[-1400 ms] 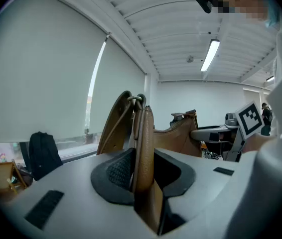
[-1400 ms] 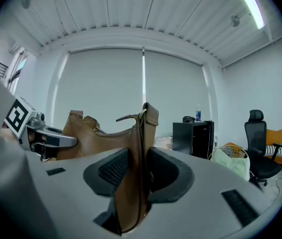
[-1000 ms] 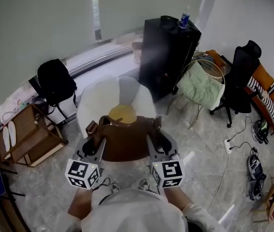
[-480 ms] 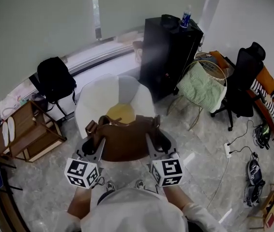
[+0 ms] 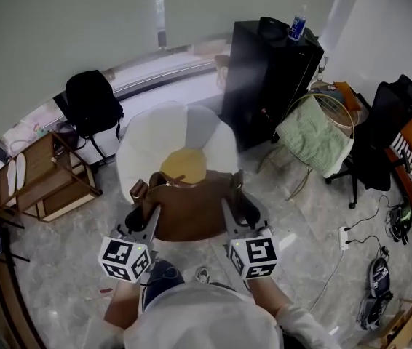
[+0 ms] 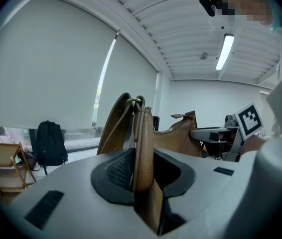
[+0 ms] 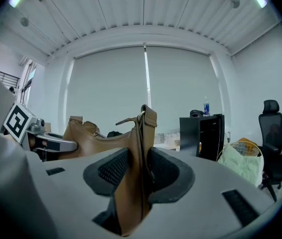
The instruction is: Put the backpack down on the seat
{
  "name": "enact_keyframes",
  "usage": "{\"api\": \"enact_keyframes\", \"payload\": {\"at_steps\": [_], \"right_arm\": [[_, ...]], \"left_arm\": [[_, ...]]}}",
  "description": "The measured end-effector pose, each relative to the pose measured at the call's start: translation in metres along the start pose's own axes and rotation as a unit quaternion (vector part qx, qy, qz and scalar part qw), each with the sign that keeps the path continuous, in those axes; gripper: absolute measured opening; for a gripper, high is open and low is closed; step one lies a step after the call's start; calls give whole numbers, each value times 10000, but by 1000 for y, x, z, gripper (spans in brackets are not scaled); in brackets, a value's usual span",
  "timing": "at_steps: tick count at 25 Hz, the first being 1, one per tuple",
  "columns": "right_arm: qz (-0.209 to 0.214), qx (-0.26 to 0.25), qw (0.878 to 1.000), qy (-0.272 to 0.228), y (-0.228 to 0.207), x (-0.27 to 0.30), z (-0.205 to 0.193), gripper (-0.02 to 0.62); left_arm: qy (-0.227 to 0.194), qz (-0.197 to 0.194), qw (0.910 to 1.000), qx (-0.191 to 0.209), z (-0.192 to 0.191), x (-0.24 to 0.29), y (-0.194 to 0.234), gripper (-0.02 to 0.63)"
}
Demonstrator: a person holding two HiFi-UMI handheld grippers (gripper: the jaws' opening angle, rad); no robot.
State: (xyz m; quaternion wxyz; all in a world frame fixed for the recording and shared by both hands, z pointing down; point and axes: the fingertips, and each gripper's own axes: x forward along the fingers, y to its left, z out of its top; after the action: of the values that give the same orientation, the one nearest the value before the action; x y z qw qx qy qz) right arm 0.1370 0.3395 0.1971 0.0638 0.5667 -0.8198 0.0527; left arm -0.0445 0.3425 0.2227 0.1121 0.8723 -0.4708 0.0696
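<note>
The backpack point(image 5: 189, 211) is brown leather and hangs between my two grippers, just in front of a white armchair point(image 5: 144, 140) with a yellow seat cushion point(image 5: 184, 164). My left gripper point(image 5: 140, 208) is shut on the bag's left end; in the left gripper view a brown strap point(image 6: 143, 143) is pinched between the pads of the left gripper point(image 6: 143, 172). My right gripper point(image 5: 235, 203) is shut on the bag's right end, and a strap point(image 7: 140, 143) stands clamped in the right gripper point(image 7: 138, 176). The bag's far edge overlaps the cushion's near rim in the head view.
A black backpack point(image 5: 93, 104) leans by the window. A wooden rack point(image 5: 42, 187) stands left of the armchair. A black cabinet point(image 5: 271, 71), a wire basket with green cloth point(image 5: 315, 137) and an office chair point(image 5: 388, 129) stand to the right. Cables point(image 5: 362, 220) lie on the floor.
Both grippers have carried the bag a little closer to the armchair. The room has slid right in the head view; the grip on both ends is unchanged.
</note>
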Motion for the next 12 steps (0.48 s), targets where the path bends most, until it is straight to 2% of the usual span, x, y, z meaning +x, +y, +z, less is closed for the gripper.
{"api": "enact_keyframes", "payload": {"at_steps": [5, 12], "right_arm": [[-7, 86, 10000, 44, -10, 8, -5, 156], [-310, 58, 9995, 38, -23, 41, 6, 156]], "left_arm": [[59, -14, 10000, 30, 0, 15, 2, 110], [24, -297, 9996, 1, 13, 53, 27, 110]]}}
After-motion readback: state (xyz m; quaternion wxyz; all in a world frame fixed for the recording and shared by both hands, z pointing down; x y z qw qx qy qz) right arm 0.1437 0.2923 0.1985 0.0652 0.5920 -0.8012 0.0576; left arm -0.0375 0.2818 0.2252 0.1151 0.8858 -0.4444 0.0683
